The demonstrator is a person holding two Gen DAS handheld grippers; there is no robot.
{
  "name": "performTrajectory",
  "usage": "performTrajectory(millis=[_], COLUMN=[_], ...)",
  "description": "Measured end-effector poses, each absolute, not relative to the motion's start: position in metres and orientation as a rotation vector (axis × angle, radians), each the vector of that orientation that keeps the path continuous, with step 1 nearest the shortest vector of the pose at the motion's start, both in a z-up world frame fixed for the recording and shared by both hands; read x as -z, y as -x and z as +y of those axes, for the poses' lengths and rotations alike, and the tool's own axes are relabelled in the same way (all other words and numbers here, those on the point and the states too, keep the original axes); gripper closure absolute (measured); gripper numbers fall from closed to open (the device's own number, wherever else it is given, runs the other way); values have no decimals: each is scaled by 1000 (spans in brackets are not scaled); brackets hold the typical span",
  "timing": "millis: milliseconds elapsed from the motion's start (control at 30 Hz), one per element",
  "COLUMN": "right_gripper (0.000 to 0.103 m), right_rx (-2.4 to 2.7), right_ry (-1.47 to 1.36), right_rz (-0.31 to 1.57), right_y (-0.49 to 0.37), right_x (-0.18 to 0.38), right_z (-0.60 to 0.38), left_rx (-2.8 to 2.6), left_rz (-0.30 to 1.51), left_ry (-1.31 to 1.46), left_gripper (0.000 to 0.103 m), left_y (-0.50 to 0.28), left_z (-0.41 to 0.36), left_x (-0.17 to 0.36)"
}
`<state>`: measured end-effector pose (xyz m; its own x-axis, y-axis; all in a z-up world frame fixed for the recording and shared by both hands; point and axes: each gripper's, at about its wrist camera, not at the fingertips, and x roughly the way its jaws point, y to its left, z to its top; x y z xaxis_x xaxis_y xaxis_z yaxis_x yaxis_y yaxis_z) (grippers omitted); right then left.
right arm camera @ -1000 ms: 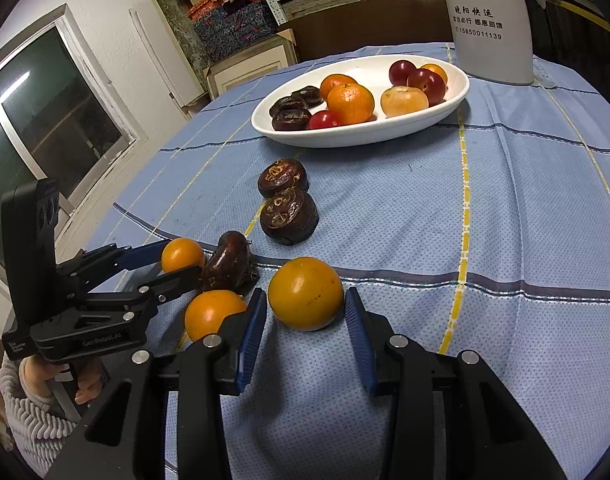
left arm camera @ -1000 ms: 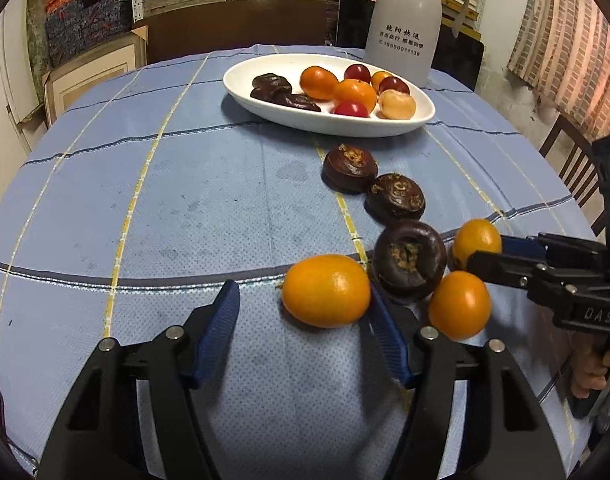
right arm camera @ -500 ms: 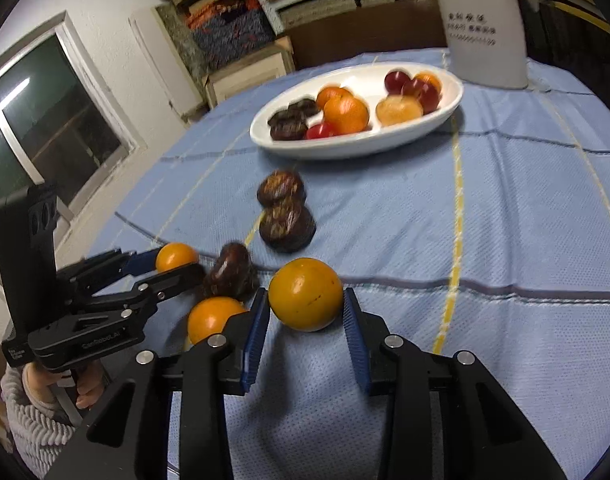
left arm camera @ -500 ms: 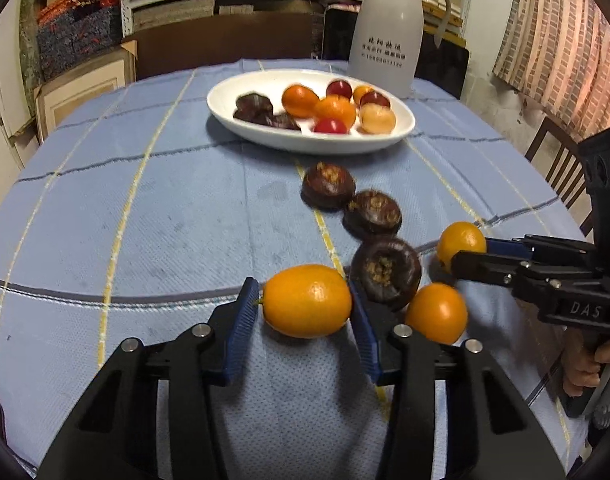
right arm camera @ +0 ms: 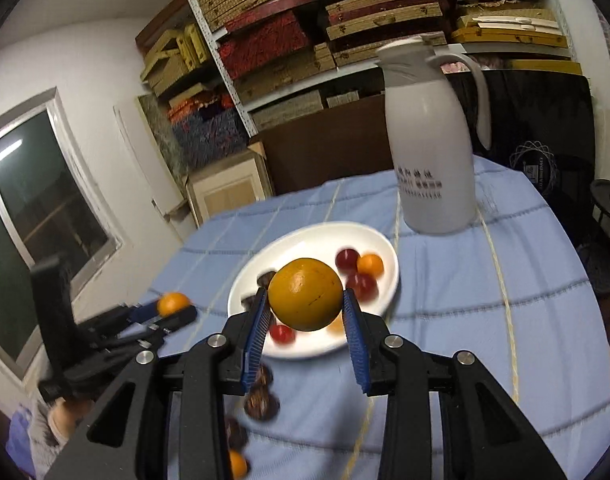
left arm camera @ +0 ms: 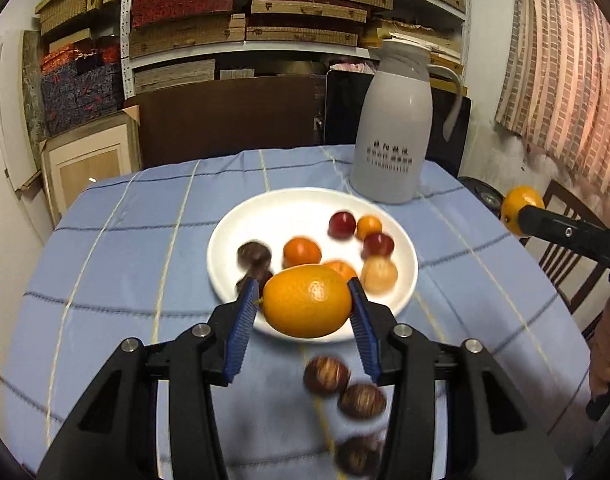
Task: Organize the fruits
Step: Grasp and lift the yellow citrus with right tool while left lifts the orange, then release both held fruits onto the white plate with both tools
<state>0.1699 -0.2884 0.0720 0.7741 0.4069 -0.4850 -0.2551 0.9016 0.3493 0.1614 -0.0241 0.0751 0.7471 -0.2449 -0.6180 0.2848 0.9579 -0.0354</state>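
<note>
My left gripper (left arm camera: 303, 285) is shut on an oval orange fruit (left arm camera: 307, 307), held in the air in front of the white plate (left arm camera: 233, 232). My right gripper (right arm camera: 304, 295) is shut on a round orange (right arm camera: 305, 278), also lifted, with the plate (right arm camera: 317, 240) behind it. The plate holds several small fruits, dark, orange and red. In the left wrist view the right gripper (left arm camera: 523, 216) shows at the right edge with its orange. In the right wrist view the left gripper (right arm camera: 176, 309) shows at the left with its fruit. Dark brown fruits (left arm camera: 327, 374) lie blurred on the cloth below.
A tall white jug (left arm camera: 397, 140) stands behind the plate on the blue checked tablecloth (left arm camera: 125, 280). A small orange (right arm camera: 237, 464) lies on the cloth near the dark fruits (right arm camera: 261, 402). A wooden chair (left arm camera: 565, 240) stands at the right; shelves with boxes fill the back wall.
The left jaws closed on the oval orange fruit. Both grippers then lifted their fruits off the cloth, and the plate now sits right behind them.
</note>
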Motion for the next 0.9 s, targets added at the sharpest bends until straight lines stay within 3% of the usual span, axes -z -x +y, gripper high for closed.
performTrajectory(millis=[533, 600, 667, 833, 900], right_gripper=[66, 65, 63, 63, 57], right_rx=[-335, -355, -345, -334, -340], right_ry=[-253, -244, -251, -258, -269], right_rz=[796, 792, 783, 717, 694], right_y=[-315, -317, -315, -298, -290], right_x=[21, 23, 23, 1, -13], right_z=[-235, -231, -231, -237, -242], left_rx=[257, 255, 253, 255, 247], left_rz=[826, 839, 834, 783, 770], left_ry=[-19, -5, 12, 66, 84], left_gripper=[58, 54, 39, 36, 32], left_y=[-330, -336, -333, -307, -293], left_z=[-47, -46, -44, -27, -20], left_x=[-8, -2, 0, -21, -28])
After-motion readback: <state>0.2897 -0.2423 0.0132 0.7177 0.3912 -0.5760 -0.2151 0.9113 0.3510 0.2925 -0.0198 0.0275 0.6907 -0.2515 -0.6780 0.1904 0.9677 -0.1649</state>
